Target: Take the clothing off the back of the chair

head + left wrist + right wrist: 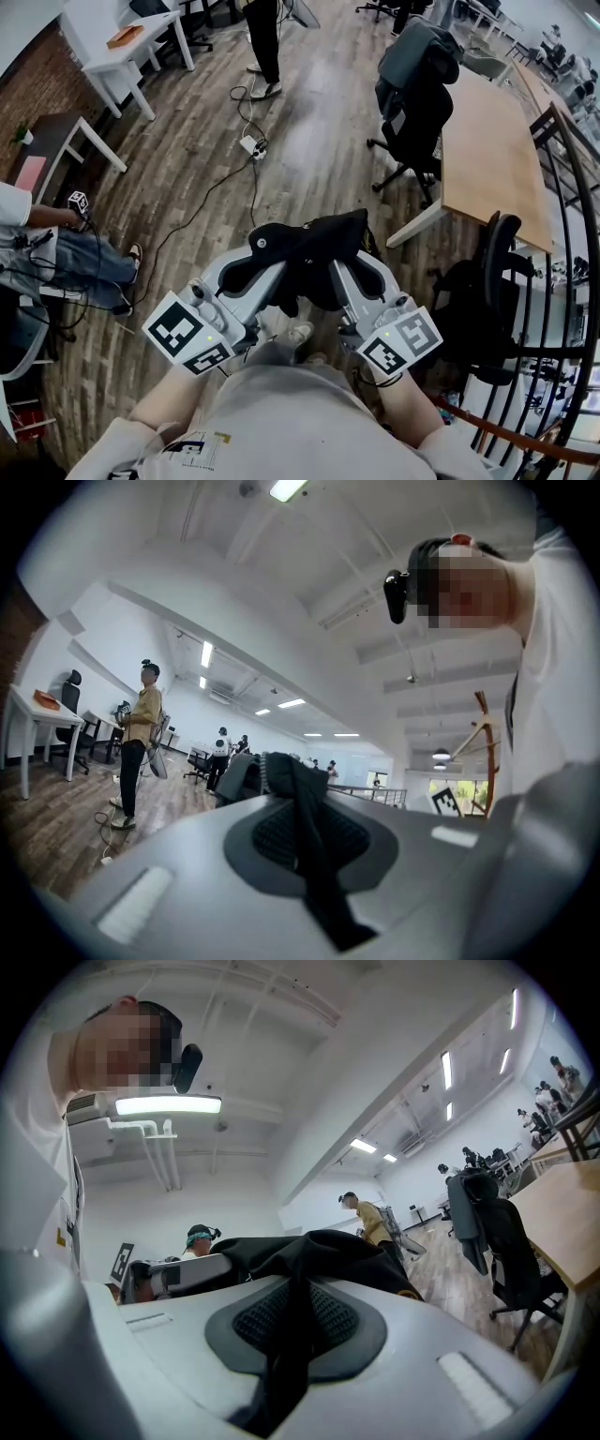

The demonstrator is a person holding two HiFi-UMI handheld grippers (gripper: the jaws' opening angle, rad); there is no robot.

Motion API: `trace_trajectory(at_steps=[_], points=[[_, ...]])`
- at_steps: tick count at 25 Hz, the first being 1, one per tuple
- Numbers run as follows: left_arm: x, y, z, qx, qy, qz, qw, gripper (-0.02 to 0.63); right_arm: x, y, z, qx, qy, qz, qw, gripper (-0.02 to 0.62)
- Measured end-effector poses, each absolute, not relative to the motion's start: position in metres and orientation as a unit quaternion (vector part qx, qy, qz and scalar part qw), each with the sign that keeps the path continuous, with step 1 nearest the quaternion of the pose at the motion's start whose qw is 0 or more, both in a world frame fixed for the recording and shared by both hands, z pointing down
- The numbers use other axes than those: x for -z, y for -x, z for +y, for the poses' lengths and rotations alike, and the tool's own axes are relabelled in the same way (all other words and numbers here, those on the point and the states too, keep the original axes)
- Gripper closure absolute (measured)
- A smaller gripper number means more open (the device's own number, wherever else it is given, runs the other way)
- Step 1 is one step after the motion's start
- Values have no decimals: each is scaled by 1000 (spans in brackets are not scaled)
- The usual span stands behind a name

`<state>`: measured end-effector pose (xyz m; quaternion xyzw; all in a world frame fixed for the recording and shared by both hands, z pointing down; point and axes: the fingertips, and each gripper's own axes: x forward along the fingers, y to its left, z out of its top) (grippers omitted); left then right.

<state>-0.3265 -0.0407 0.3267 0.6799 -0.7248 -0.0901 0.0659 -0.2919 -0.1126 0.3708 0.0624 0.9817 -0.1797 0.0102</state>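
The left tool [255, 272] and the right tool [345, 272] are each clamped on the same black garment [314, 251] - one at either side. It hangs bunched between them above the wood floor [309, 150], well apart from an office chair [417, 117] draped with a grey jacket [417, 47].

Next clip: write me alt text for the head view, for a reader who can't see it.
Seen from above, the left gripper and right gripper are both shut on a black garment held between them over a wood floor. Further off, an office chair with dark clothing draped on its back stands beside a wooden table.
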Motion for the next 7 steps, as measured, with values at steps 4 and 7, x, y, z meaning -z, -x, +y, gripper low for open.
trace_trajectory(at_steps=[4, 7], points=[[-326, 324, -42, 85, -681, -725, 68, 598, -371, 289, -114, 183, -57, 982, 10, 558], [-324, 321, -44, 84, -683, -722, 71, 598, -369, 286, -116, 186, -56, 981, 9, 558]])
